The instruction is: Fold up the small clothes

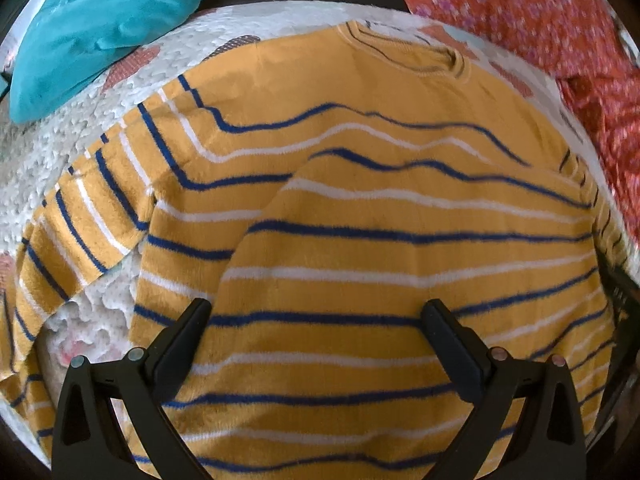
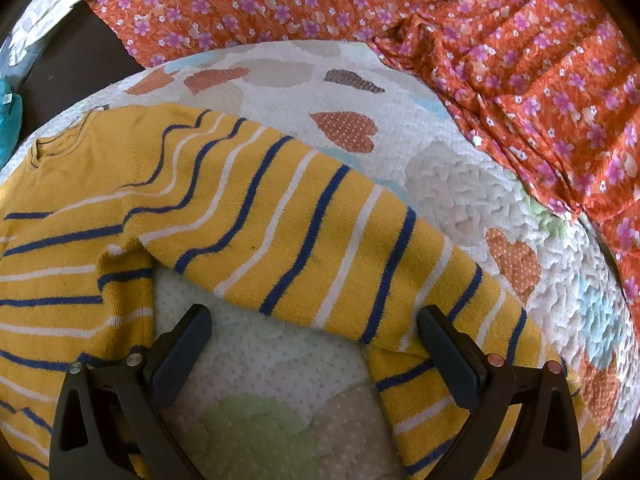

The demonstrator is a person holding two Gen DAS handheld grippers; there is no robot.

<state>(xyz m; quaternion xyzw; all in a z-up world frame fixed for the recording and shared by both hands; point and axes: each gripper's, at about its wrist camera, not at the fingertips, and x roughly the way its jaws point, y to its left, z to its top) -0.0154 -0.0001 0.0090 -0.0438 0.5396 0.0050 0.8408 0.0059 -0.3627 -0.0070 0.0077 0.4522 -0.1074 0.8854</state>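
Yellow sweater (image 1: 360,216) with blue and white stripes, spread flat on a white quilted cover (image 2: 288,360) printed with hearts; neckline away from the cameras. Left-wrist view: a flap of the body lies folded over the torso, and one sleeve (image 1: 80,220) trails off to the left. Right-wrist view: the other sleeve (image 2: 320,248) extends diagonally across the cover. Left gripper (image 1: 318,308) hangs over the torso, fingers wide apart, nothing held. Right gripper (image 2: 314,314) sits beside the sleeve, fingers equally wide, empty. Orange floral fabric (image 2: 520,60) lies beyond; teal cloth (image 1: 104,20) at far left.
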